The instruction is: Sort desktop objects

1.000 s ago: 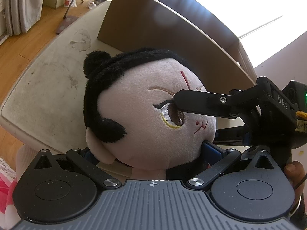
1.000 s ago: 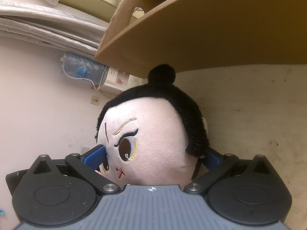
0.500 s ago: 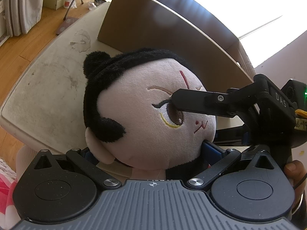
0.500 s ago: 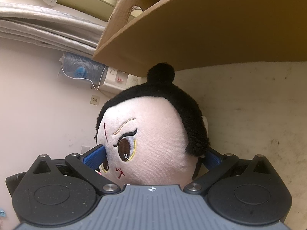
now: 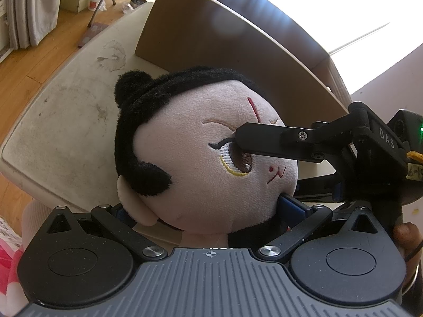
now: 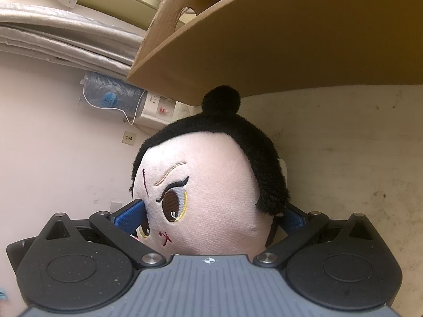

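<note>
Both grippers grip one plush doll (image 5: 201, 158) at the same time. The doll has a big pale head, black hair with a small bun on top, and stitched eyes. It is above the near part of the table (image 5: 60, 121), in front of a cardboard box (image 5: 211, 52).

The left gripper (image 5: 206, 211) is closed on the lower part of the head. One blue pad (image 5: 290, 206) presses under the chin, and the other pad is mostly hidden beside the ear.

The right gripper (image 6: 208, 215) is closed on the head from the other side. Its blue pad (image 6: 129, 215) touches the face near the eye, and the second pad (image 6: 293, 216) sits behind the hair. In the left view one black finger (image 5: 264, 141) of this gripper lies across the doll's eye.

The box stands open on the table, just behind the doll. In the right view its brown wall (image 6: 277, 39) is above the bun. A hand (image 5: 407, 237) shows partly at the right edge of the left view, behind the right gripper's body.
</note>
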A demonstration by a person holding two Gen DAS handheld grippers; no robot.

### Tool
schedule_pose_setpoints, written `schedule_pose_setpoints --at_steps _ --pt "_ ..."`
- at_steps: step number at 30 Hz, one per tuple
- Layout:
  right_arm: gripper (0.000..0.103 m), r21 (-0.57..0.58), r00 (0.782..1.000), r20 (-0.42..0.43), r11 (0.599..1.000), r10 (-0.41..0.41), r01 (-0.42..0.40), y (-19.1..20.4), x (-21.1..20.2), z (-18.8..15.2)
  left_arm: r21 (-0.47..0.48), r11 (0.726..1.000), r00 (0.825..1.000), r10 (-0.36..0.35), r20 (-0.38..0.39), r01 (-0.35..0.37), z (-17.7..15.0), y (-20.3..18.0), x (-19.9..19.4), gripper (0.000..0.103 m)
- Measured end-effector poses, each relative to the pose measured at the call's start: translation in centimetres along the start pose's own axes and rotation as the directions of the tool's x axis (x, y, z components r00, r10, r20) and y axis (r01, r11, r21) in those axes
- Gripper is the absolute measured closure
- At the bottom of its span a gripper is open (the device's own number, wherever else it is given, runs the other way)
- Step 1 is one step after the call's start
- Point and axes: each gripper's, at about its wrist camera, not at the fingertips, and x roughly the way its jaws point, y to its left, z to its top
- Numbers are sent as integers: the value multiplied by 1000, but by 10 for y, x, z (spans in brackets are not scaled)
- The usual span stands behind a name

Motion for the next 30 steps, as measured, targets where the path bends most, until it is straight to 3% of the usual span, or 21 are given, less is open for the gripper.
schedule_pose_setpoints --at_steps 8,30 --pt "0 35 1000 -17 999 14 -13 0 1 5 -1 1000 1000 20 3 -20 3 -7 -2 0" --pt "0 -35 996 17 996 84 -84 27 -29 -5 46 997 995 61 82 -65 2 -26 -35 0"
